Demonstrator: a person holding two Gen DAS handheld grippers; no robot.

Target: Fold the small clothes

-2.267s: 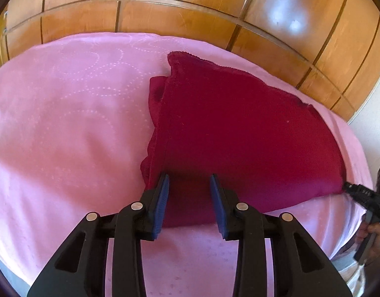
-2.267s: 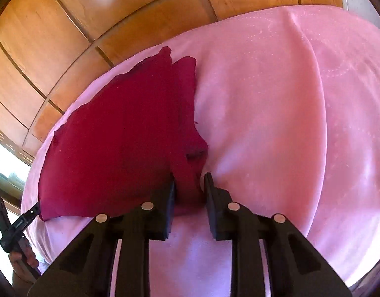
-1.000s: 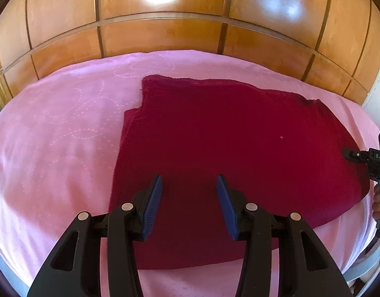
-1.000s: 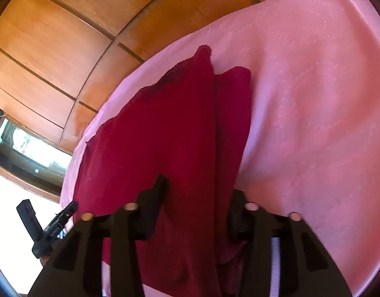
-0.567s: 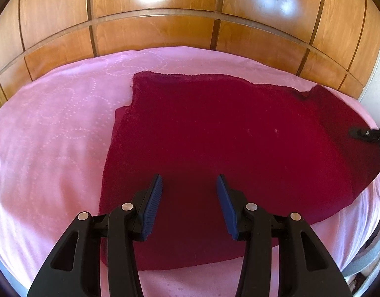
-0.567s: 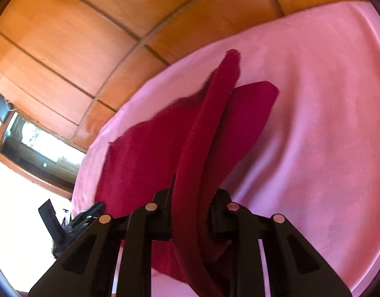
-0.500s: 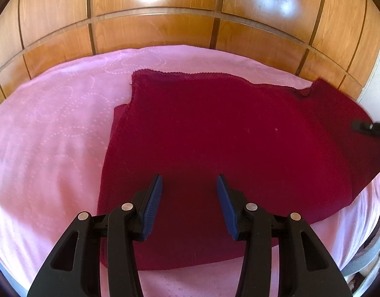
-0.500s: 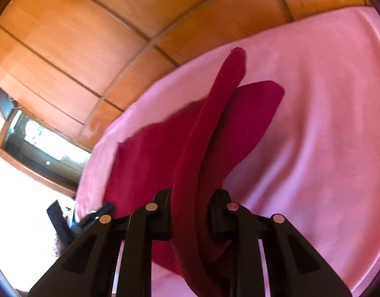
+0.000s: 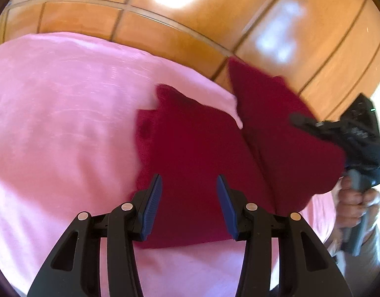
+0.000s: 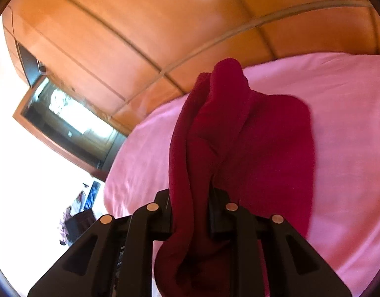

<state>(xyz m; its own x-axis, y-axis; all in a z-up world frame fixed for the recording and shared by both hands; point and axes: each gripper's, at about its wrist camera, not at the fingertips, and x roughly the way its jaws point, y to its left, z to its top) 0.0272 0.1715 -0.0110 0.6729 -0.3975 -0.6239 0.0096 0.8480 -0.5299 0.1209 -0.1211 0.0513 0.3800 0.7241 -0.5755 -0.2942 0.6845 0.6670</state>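
left claw (image 9: 188, 204): jaws apart, empty | right claw (image 10: 190, 216): clamped on cloth (image 10: 239, 136), raised
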